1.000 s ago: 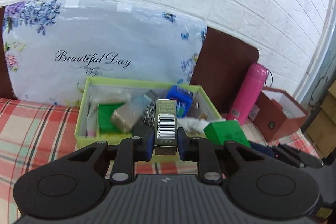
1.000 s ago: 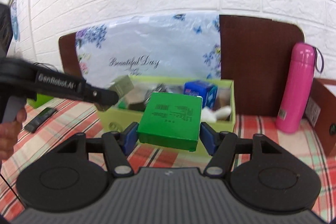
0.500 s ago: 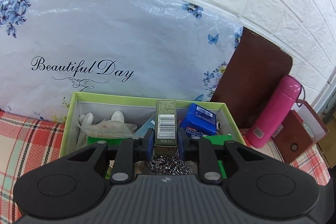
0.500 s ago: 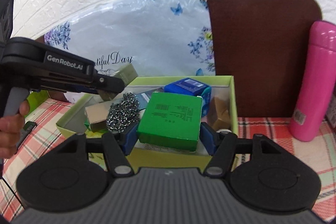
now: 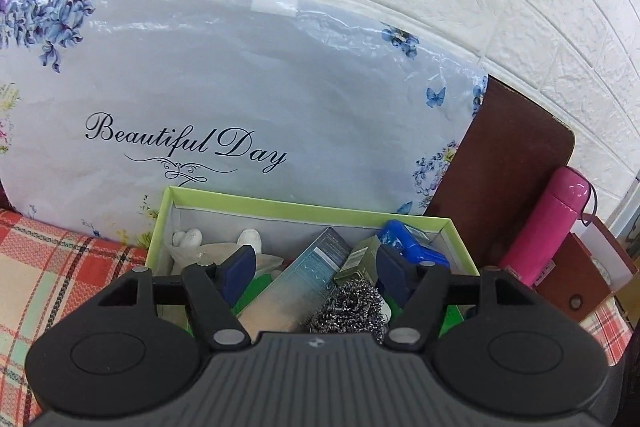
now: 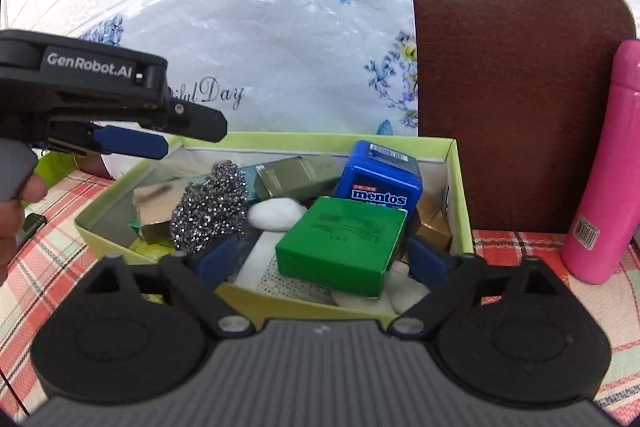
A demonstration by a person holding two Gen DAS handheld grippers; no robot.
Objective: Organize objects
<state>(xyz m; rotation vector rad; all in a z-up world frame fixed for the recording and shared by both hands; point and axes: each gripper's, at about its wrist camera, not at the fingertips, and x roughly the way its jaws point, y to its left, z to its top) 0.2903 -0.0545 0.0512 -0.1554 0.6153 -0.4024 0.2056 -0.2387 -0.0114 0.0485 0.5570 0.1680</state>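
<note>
A: What sits in the lime cardboard tray [image 6: 460, 195]?

B: A matte green box [image 6: 344, 247], a wiry steel scourer [image 6: 208, 211], a glossy blue Mentos tub [image 6: 380, 183].

A: The tools?

B: The right gripper [image 6: 320, 263] is opening, pads clear of the green box between them. The left gripper [image 5: 316, 271] is opening too, holding nothing.

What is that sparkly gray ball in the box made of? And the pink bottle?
The sparkly ball looks like a scouring pad of thin curled metal wire, probably steel: it is a loose tangle with tiny bright glints. The pink bottle has a smooth, glossy pink coat with soft highlights; it could be painted metal or plastic, the look alone cannot tell. The box around the ball seems to be matte green cardboard.
</note>
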